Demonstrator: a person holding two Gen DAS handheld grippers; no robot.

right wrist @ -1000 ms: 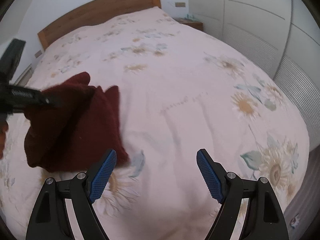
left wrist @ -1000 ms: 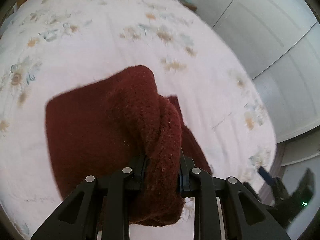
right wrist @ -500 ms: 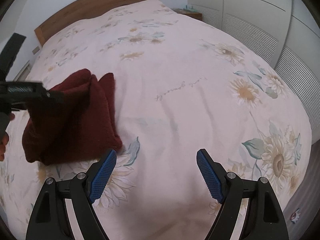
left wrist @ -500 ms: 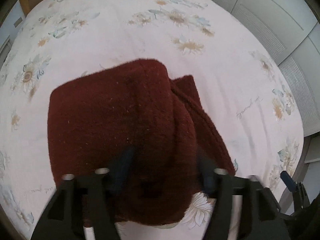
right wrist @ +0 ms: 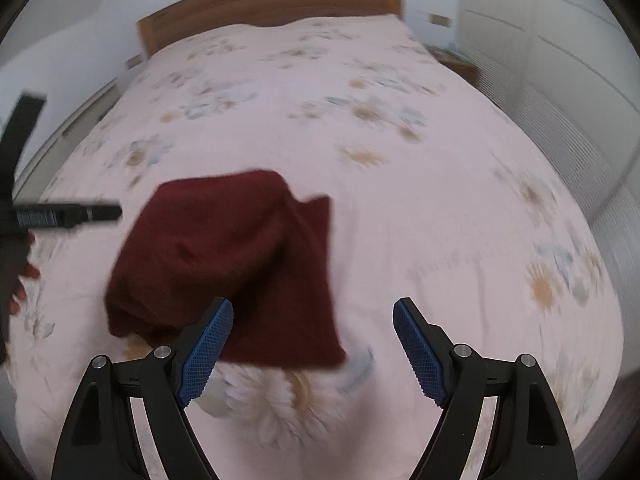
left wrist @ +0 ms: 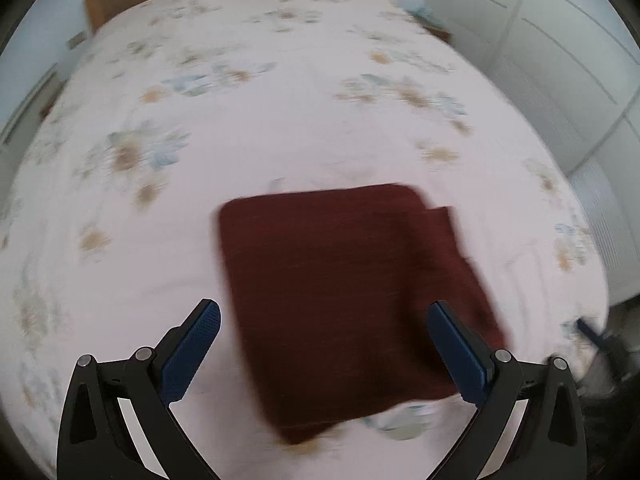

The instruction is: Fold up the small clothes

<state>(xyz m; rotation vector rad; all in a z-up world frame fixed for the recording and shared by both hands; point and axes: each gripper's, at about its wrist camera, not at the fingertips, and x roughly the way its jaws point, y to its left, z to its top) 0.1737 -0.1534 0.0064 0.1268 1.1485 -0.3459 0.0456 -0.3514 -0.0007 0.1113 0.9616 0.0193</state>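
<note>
A dark red knitted garment (left wrist: 344, 292) lies folded flat on the floral bedspread (left wrist: 240, 128). My left gripper (left wrist: 326, 340) is open and empty, raised above the garment's near edge. In the right wrist view the same garment (right wrist: 224, 264) lies left of centre, with one layer bulging up. My right gripper (right wrist: 312, 336) is open and empty, above the garment's right near corner. The left gripper (right wrist: 68, 214) shows at the left edge of the right wrist view, just left of the garment.
A wooden headboard (right wrist: 272, 4) stands at the far end of the bed. White wardrobe doors (right wrist: 560, 60) run along the right side. A bedside table (right wrist: 456, 58) stands by the far right corner. The bed's right edge (left wrist: 592, 300) drops to the floor.
My left gripper opened, let go of the red garment and drew back above it. The garment now lies flat on the bed. My right gripper moved left toward it.
</note>
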